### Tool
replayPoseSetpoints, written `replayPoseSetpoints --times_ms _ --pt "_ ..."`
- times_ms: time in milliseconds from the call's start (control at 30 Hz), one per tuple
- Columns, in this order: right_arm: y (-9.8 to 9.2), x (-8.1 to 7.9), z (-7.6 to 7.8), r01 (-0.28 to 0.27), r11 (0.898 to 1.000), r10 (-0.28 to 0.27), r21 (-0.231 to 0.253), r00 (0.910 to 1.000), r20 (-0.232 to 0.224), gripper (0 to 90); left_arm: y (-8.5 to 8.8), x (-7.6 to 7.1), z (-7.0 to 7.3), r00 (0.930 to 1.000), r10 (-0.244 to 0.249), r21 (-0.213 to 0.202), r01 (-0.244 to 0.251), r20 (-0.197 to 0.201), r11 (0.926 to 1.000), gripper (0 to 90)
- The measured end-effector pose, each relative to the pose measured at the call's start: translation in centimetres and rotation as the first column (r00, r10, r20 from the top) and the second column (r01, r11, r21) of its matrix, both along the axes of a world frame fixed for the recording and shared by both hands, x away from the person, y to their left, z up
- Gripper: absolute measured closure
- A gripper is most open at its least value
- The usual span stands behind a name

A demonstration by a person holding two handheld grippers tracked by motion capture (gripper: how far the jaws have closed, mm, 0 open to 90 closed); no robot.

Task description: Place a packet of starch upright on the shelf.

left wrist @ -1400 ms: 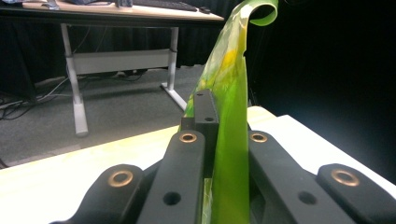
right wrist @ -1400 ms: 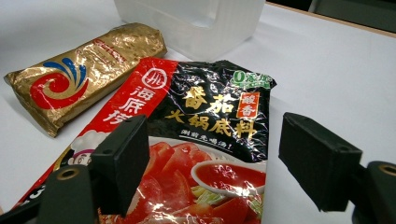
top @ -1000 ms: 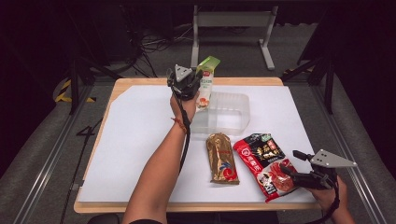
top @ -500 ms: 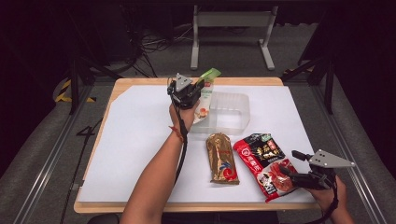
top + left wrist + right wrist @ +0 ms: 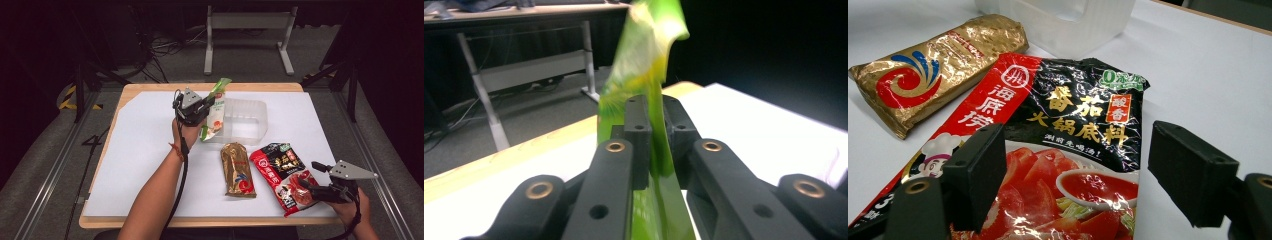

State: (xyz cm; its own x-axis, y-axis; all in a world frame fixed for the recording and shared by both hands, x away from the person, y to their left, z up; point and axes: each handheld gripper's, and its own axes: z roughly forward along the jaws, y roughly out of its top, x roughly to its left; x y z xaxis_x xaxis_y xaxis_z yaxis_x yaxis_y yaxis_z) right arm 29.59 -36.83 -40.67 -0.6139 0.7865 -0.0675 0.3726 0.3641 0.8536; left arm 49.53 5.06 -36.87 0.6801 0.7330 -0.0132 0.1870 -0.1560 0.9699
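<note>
Wooden table (image 5: 150, 90) bears a white sheet (image 5: 140, 170).

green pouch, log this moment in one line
left gripper: shut on green pouch, jaws just easing open | at clear tub | right gripper: open over red pouch

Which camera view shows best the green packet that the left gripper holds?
The high view: the whole green packet hangs there at the clear bin's left wall. The left gripper view gives its top, pinched between the jaws, blurred. The right gripper view looks elsewhere.

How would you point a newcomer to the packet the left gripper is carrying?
On the white table, find the clear plastic bin near the far edge. At its left wall the left gripper pinches a tall green and white packet by its upper part. Its neighbours, a gold packet and a red and black pouch, lie flat.
</note>
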Motion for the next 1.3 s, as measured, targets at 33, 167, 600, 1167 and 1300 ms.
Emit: replayPoseSetpoints --times_ms 33,167,600,1167,1300 --pt "0.0 0.0 0.0 0.000 1.000 0.000 0.000 1.0000 0.000 23.6 0.0 0.1 0.0 1.0000 -0.005 0.012 0.005 -0.007 0.9999 81.5" --pt "0.2 0.1 -0.1 -0.002 1.000 0.002 -0.011 1.0000 -0.008 23.1 -0.6 0.7 0.2 0.9996 -0.018 0.081 0.020 -0.023 0.9965 70.4" --pt "0.1 0.2 -0.3 -0.012 1.000 0.012 -0.012 0.9996 -0.024 23.0 -3.1 3.6 1.3 0.9871 0.022 0.289 0.025 -0.159 0.9571 56.7" --pt "0.1 0.2 -0.3 -0.012 1.000 0.012 -0.020 0.9997 -0.022 23.0 -3.4 2.2 1.6 0.9915 0.110 0.103 -0.117 0.069 0.9878 89.8" --pt "0.0 0.1 -0.2 -0.013 1.000 0.013 -0.015 0.9998 -0.015 22.9 -3.6 1.9 -0.2 0.9904 0.104 0.059 -0.110 0.091 0.9922 88.9"
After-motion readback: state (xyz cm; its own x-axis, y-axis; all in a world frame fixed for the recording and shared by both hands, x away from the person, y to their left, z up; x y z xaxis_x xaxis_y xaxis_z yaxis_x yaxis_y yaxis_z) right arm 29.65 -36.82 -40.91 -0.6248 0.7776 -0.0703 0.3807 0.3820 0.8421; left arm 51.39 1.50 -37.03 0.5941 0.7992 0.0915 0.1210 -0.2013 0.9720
